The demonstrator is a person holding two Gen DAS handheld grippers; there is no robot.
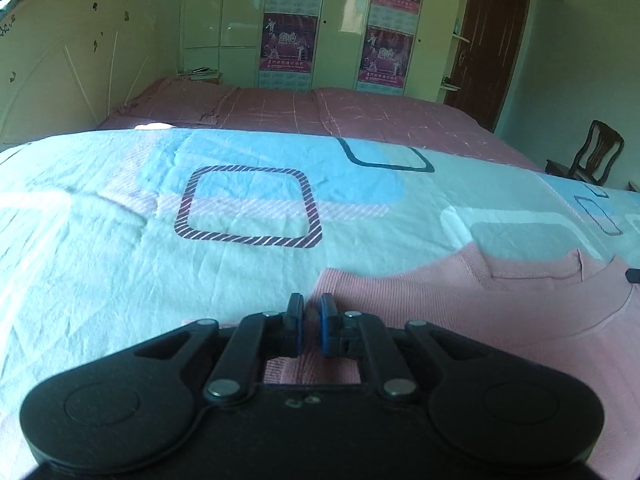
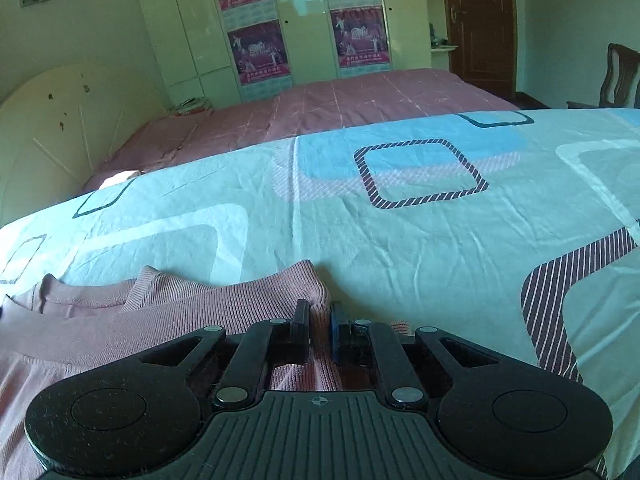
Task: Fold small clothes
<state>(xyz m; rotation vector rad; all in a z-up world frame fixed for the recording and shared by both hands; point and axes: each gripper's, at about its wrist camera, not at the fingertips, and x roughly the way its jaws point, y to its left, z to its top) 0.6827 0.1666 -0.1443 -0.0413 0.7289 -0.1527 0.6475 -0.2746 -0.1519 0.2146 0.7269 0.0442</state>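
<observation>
Here the pink knit top (image 1: 480, 320) lay flat on the light blue patterned sheet (image 1: 200, 280), neckline away from the cameras, spread between the two tongs. Its left shoulder edge ran right under the left gripper (image 1: 311, 312); the two fingers stood nearly together with a fold of pink fabric pinched between the pads at that corner. In the right wrist view the same top (image 2: 180, 312) reached across to the right gripper (image 2: 319, 316), whose fingers were clamped on a raised ridge of ribbed knit at the right shoulder corner. A dark fingertip showed at the far right edge of the left view, just beside the collar.

Beyond the sheet: a second bed with a dusty pink cover (image 1: 320, 112), a pale headboard (image 1: 60, 60), wardrobe doors with magenta posters (image 2: 260, 52), a brown door (image 2: 476, 24) and a wooden chair (image 1: 592, 156).
</observation>
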